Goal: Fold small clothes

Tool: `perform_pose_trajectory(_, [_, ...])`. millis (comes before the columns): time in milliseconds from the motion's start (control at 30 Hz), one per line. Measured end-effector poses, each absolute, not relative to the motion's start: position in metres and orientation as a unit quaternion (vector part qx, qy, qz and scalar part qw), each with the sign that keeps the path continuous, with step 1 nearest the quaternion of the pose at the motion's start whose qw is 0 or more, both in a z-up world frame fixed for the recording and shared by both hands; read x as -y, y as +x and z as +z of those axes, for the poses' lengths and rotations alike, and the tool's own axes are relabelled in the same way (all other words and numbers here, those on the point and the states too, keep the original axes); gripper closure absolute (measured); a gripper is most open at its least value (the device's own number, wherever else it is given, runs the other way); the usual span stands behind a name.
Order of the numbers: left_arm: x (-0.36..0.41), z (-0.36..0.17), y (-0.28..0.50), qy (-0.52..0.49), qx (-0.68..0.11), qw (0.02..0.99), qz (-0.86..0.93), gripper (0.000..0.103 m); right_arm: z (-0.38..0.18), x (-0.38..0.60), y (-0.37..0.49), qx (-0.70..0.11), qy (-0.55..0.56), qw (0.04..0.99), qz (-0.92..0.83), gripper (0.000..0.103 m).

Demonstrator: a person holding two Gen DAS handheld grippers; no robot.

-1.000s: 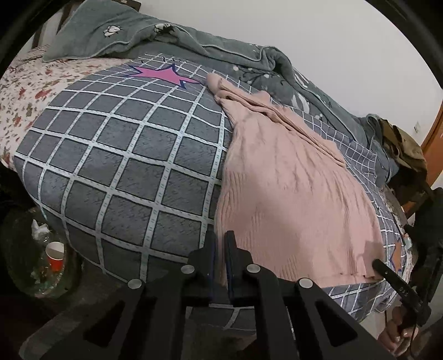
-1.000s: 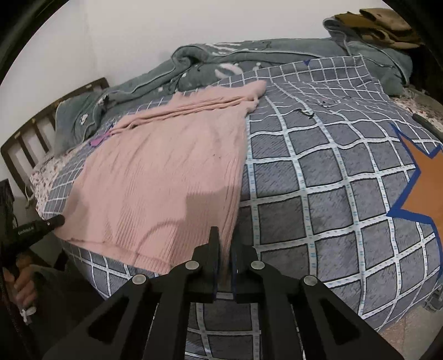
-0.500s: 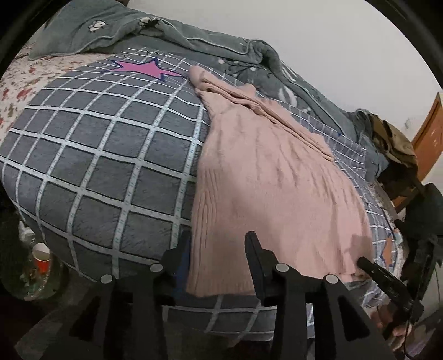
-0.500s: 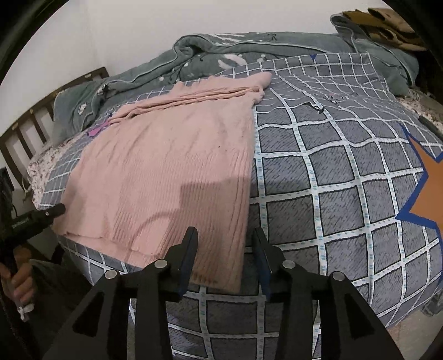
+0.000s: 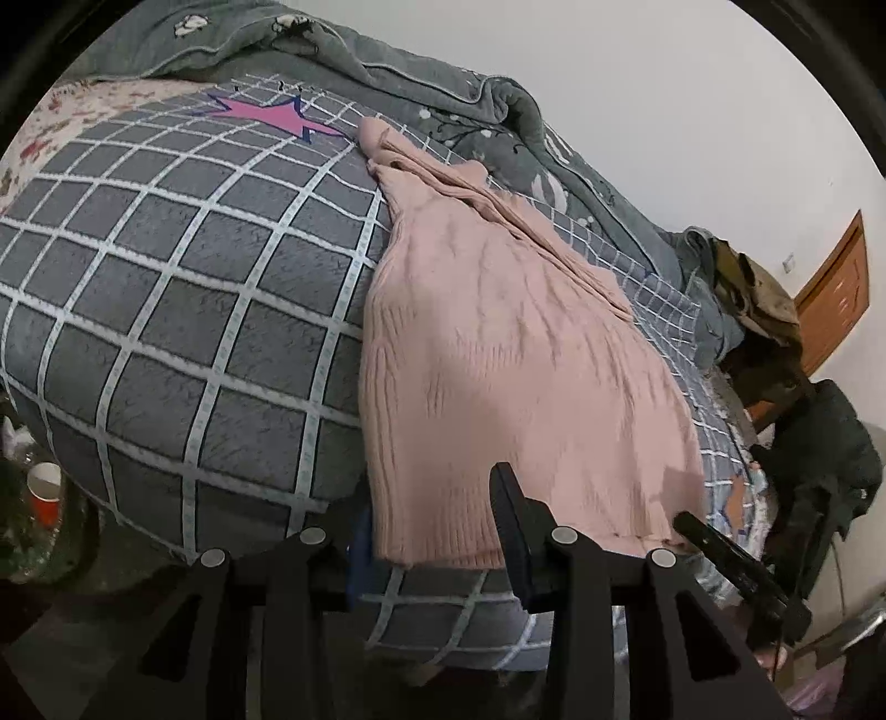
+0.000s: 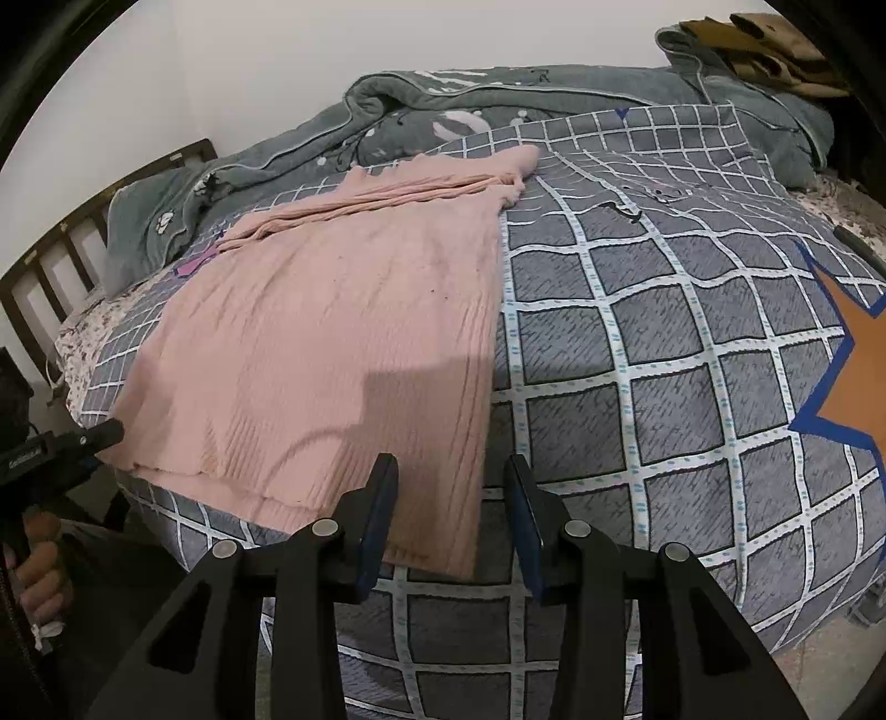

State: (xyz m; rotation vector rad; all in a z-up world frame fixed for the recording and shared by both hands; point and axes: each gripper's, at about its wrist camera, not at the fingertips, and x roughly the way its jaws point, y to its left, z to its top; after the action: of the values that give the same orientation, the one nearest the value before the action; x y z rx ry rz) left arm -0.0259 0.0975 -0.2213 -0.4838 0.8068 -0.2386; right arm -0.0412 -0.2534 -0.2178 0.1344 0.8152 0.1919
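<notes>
Pink ribbed knit sweater [image 5: 498,360] spread flat on the bed, over a grey quilt [image 5: 183,310] with a white grid. Hem at the near edge of the mattress, hanging slightly over it; sleeves and neck bunched in a loose roll at the far end, near a crumpled grey-green blanket [image 6: 498,105] along the wall.

Left tongs [image 5: 437,531] apart, one hem corner lying between the two fingers without being pressed. Right tongs [image 6: 451,520] likewise apart, straddling the opposite hem corner, pads clear of the knit. Each pair visible from the other camera as a dark tip just beside the far hem corner, gripped by a hand [image 6: 39,565] low at the picture's edge.

Pink star [image 5: 266,113] printed on the quilt just beyond the bunched end, orange star [image 6: 853,376] with blue outline well off to the side. Floral sheet [image 5: 83,99] showing past the quilt toward a dark slatted headboard [image 6: 72,243]. Olive-brown cloth [image 6: 764,44] heaped on the blanket's far corner. Red paper cup [image 5: 44,493] down on the floor beside the bed. Wooden door [image 5: 836,288] against the white wall.
</notes>
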Motion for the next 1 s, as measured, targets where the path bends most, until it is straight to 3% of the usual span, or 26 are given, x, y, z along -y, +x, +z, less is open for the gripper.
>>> perform_pose_trajectory(400, [-0.082,-0.216,-0.026,-0.167,-0.379,0.907,-0.075,0.068,-0.218,0.251,-0.035,-0.405,0.055,0.908,0.089,0.063])
perform_pose_trajectory(1000, [-0.081,-0.216,-0.026,-0.164,-0.375,0.911,-0.06,0.071,-0.22,0.246,-0.039,-0.384,0.056,0.919,0.066,0.06])
